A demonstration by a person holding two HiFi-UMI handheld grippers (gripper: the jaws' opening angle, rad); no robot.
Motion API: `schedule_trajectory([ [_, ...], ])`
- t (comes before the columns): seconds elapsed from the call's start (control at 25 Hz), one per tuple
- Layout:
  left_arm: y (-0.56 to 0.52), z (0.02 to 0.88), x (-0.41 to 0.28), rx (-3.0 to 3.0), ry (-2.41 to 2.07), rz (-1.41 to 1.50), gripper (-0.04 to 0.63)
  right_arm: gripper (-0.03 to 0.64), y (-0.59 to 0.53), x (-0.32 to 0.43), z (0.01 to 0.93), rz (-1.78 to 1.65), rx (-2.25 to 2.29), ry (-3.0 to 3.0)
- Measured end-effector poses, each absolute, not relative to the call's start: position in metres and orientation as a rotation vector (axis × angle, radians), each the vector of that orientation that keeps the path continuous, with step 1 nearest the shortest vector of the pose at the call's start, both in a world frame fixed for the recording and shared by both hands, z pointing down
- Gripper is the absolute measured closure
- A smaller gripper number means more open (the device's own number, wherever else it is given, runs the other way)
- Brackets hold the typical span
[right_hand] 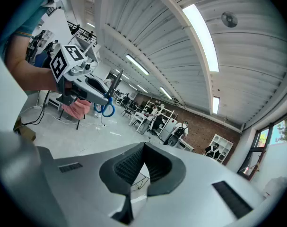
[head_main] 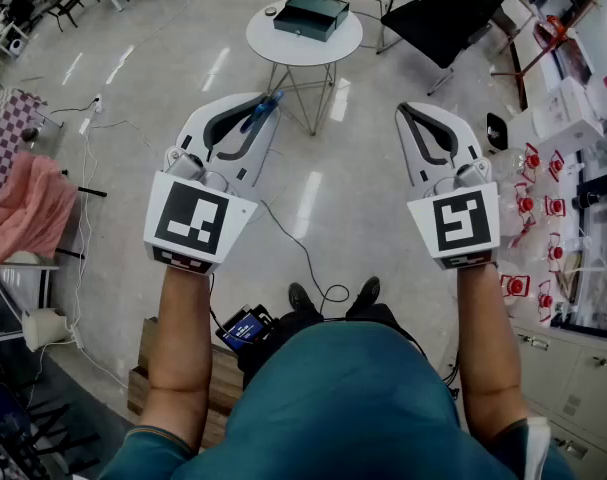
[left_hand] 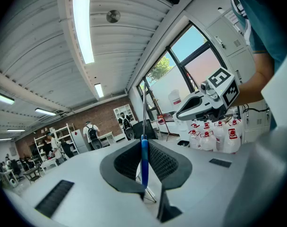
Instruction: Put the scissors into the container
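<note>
In the head view my left gripper [head_main: 264,105] is shut on blue-handled scissors [head_main: 260,112], which stick out past its tips. From the left gripper view the scissors [left_hand: 143,161] stand edge-on between the dark pads, with the blade pointing up. My right gripper [head_main: 404,111] is held level beside it, jaws together and nothing between them; its pads [right_hand: 134,167] meet at the tip. A dark green box [head_main: 311,13] lies on a small round white table [head_main: 328,46], on the floor well ahead of both grippers. The right gripper view shows the left gripper [right_hand: 84,86] with the scissors [right_hand: 105,109].
A black chair [head_main: 448,13] stands right of the table. Cabinets with red-capped bottles [head_main: 543,208] line the right side. A pink cloth [head_main: 28,213] hangs at the left. A black cable [head_main: 303,253] runs across the floor towards my feet.
</note>
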State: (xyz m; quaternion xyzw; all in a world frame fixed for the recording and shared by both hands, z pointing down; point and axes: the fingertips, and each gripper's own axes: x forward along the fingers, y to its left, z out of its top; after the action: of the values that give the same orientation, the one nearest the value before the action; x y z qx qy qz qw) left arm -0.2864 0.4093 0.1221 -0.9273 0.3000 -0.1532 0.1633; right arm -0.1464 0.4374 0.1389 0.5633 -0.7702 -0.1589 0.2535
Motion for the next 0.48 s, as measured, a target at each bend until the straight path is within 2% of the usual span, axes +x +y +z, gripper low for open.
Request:
schedule_trajectory([
  [0.48, 0.397, 0.126, -0.301, -2.66, 0.837, -0.434, 0.54, 0.58, 0.425, -0.167, 0.141, -0.424, 1.53, -2.099],
])
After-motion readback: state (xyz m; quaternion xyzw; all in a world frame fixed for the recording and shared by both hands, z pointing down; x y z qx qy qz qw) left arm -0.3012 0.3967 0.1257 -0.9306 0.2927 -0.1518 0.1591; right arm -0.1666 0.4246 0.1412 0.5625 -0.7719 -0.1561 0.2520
